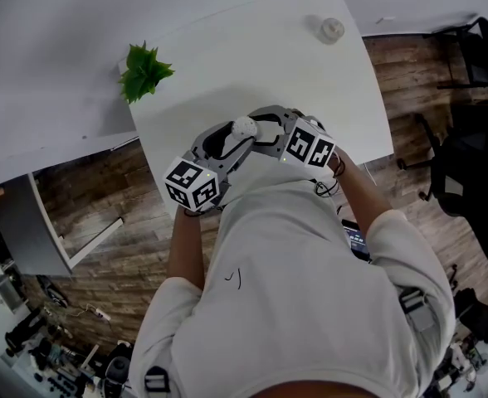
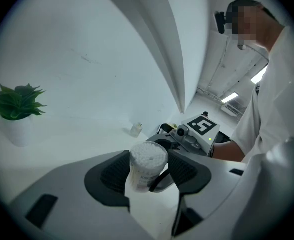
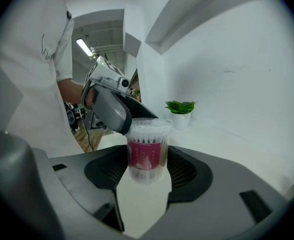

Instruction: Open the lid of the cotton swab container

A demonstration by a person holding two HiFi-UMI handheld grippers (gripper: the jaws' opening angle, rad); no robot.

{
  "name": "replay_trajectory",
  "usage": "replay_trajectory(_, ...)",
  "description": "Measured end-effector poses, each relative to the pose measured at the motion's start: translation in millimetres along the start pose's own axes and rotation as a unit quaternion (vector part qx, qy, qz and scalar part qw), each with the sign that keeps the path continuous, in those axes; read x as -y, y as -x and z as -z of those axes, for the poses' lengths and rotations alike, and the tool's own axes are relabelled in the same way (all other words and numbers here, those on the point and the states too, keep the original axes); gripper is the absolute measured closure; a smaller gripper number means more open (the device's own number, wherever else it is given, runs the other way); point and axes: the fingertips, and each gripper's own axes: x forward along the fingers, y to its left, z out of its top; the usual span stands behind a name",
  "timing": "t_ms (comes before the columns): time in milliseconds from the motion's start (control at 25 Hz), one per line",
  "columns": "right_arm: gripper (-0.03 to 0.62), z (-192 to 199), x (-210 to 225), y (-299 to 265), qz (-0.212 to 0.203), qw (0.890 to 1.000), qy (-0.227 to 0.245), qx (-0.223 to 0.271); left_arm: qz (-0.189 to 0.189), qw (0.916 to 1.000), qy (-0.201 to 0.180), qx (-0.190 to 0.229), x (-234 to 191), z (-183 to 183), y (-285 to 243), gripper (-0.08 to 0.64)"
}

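The cotton swab container [image 1: 244, 126] is a small clear tub with a pink label [image 3: 147, 151], packed with white swabs [image 2: 148, 156], held just above the white table [image 1: 252, 48] near its front edge. My right gripper [image 3: 146, 166] comes in from the right [image 1: 261, 129], and its pads press the tub's body on both sides. My left gripper [image 2: 148, 173] reaches in from the left [image 1: 230, 142] and closes round the tub's top. One of its grey fingers [image 3: 107, 106] lies against the clear lid's rim [image 3: 148, 126]. The lid sits on the tub.
A small potted plant [image 1: 144, 71] stands at the table's back left corner, also seen in both gripper views as the plant [image 2: 16, 104] [image 3: 181, 110]. A little white jar [image 1: 332, 29] sits at the far right. Black office chairs [image 1: 468, 139] stand on the wooden floor to the right.
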Motion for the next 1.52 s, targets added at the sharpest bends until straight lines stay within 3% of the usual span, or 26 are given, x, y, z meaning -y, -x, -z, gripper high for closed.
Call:
replay_trajectory(280,0.35,1.7,-11.1,3.2,-0.079,0.994,-0.069,0.007,-0.011,0.9939,-0.109,-0.012,8.7,-9.2,-0.4,0.295)
replay_trajectory(440,0.35,2.1,-14.3,4.1,-0.098,0.99,-0.096,0.012,-0.006,0.9915,-0.129,-0.014,13.5,-9.3,-2.3,0.302)
replay_trajectory(880,0.35,0.2,-14.4,4.5,-0.079,0.994,-0.075,0.018,0.006,0.9966,-0.082,-0.005,10.3,-7.2,2.4,0.314)
replay_trajectory(1080,0.354,0.9,-14.6,1.1,-0.053,0.998,-0.03,-0.008,0.019,0.9994,-0.03,0.007,7.0,-10.2,5.9,0.318)
replay_trajectory(1360,0.353,3.8,-11.1,-3.8,-0.028,0.999,0.009,-0.018,0.015,0.9995,0.015,0.025,1.2,-13.0,8.4,0.313)
replay_trajectory(1520,0.353,5.3,-5.8,-5.6,-0.012,1.0,0.024,-0.01,0.003,0.9995,0.008,0.029,-1.7,-17.8,10.8,0.31)
